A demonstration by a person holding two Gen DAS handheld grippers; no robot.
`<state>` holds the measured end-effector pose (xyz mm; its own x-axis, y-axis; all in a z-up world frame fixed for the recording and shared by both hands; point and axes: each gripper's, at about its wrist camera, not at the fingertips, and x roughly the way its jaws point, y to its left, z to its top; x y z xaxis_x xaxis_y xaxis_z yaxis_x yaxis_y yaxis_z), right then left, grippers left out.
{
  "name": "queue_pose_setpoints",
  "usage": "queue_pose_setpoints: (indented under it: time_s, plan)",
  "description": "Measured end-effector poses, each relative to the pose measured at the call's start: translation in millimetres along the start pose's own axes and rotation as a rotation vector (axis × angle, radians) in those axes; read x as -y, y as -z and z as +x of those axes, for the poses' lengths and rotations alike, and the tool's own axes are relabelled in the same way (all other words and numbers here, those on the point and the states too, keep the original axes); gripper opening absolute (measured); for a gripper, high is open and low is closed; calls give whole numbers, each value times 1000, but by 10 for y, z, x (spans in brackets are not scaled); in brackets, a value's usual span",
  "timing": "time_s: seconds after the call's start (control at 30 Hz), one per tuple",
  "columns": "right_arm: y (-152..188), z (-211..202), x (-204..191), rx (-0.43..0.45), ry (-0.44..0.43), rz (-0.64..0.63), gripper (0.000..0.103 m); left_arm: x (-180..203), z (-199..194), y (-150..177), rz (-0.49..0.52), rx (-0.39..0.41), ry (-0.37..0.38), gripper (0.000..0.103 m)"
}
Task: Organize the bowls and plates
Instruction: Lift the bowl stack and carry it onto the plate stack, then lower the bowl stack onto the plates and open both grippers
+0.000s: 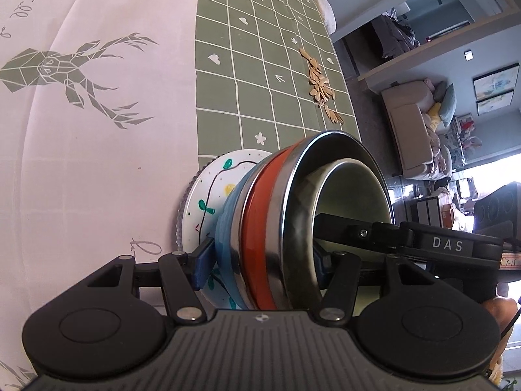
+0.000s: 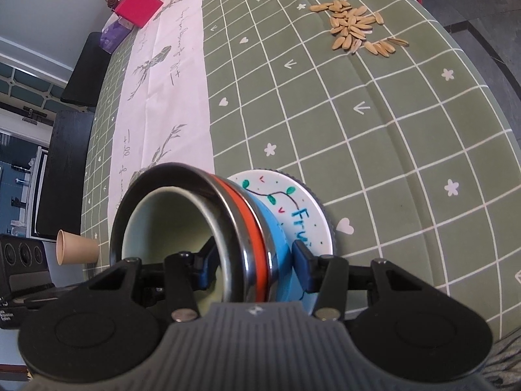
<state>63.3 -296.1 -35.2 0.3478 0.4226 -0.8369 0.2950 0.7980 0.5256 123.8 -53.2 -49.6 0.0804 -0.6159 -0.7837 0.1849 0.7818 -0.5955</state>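
A nested stack of bowls (image 1: 260,228) (image 2: 257,238) rests on a white plate painted with leaves (image 1: 208,192) (image 2: 309,218). The stack has a pale green bowl (image 1: 351,189) (image 2: 169,218) inside, then steel, orange and blue bowls. Under the plate lies a plate with a beaded rim (image 1: 179,215). My left gripper (image 1: 262,262) is shut on the near wall of the stack, one pad outside on the blue bowl, the other inside the pale bowl. From the opposite side my right gripper (image 2: 254,267) (image 1: 423,244) grips the wall the same way.
The green checked tablecloth (image 2: 390,130) carries a white runner with a deer print (image 1: 81,97). A pile of seeds (image 1: 320,84) (image 2: 355,29) lies further along. A paper cup (image 2: 76,247) lies on its side. A pink box (image 2: 138,5) stands at the far end. The table edge (image 2: 501,114) runs to the right.
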Motion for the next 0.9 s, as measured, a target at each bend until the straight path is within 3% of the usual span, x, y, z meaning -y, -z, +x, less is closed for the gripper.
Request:
queue_pose_setpoints:
  time_s: [0.1,0.2,0.33,0.57,0.77,0.9]
  plan:
    - [-25,0,35,-12,-13,9,46,11,11,3,12,20,0,67]
    - [-41,-15,30,-18,-26,-20,47,43,30,16,37,37,-31,79]
    - [-30,-51,-22,-9,-43,-86,56,128,11,29,59,51,-85,85]
    - [-30,-211,-109,44,-34,-143,74,410,-177,139,193,106,-295,86]
    - [74,-686,-170,238,-42,-208,79,699,-578,406,378,309,-435,86]
    - [385,-1122,-298,427,-64,-312,87,875,-915,615,452,459,-426,86]
